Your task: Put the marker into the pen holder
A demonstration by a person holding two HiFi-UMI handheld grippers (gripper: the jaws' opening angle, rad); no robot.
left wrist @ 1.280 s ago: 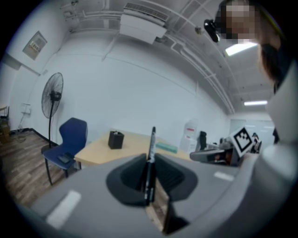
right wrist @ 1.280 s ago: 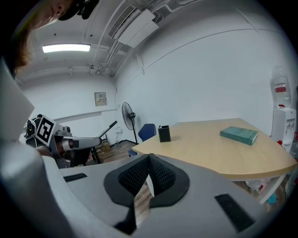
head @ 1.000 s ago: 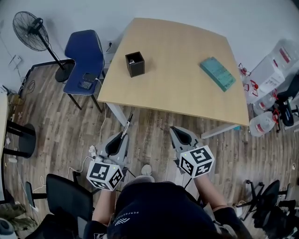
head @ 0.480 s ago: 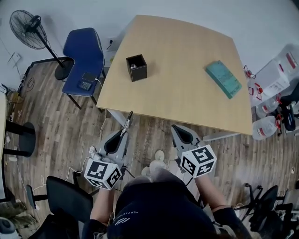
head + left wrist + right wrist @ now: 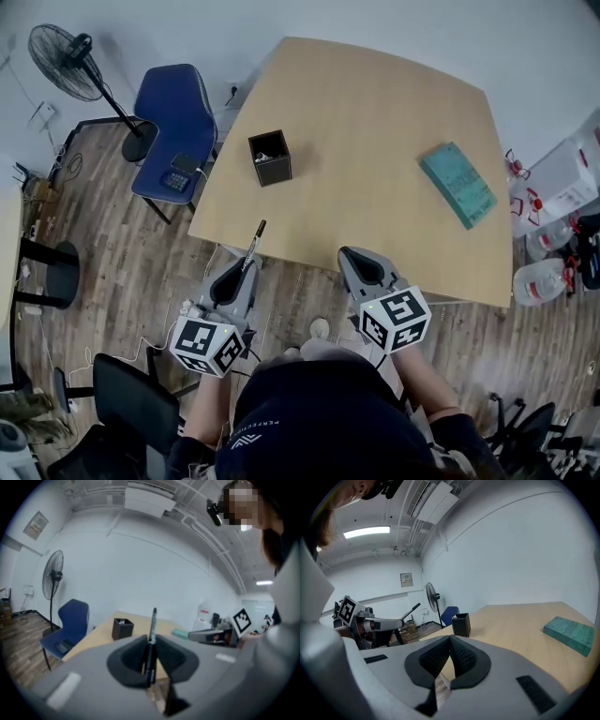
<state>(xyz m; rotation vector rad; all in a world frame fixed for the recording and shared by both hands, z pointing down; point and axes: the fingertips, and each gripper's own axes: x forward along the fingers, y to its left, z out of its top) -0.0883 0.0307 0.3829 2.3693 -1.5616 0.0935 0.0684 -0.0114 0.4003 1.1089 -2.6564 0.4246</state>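
A black marker (image 5: 253, 246) (image 5: 151, 644) stands out from between the jaws of my left gripper (image 5: 241, 274) (image 5: 150, 641), which is shut on it, just off the table's near edge. The black square pen holder (image 5: 270, 157) (image 5: 122, 629) (image 5: 461, 625) stands on the wooden table (image 5: 375, 141) towards its left side, well ahead of the marker's tip. My right gripper (image 5: 359, 265) (image 5: 450, 641) is shut with nothing in it, at the table's near edge to the right of the left one.
A teal book (image 5: 457, 184) (image 5: 571, 634) lies on the table's right part. A blue chair (image 5: 173, 117) and a standing fan (image 5: 67, 56) are left of the table. Water jugs (image 5: 548, 272) and boxes stand at the right.
The table has drawn closer to both grippers; the marker's tip now reaches the near table edge. Both grippers keep their grip state.
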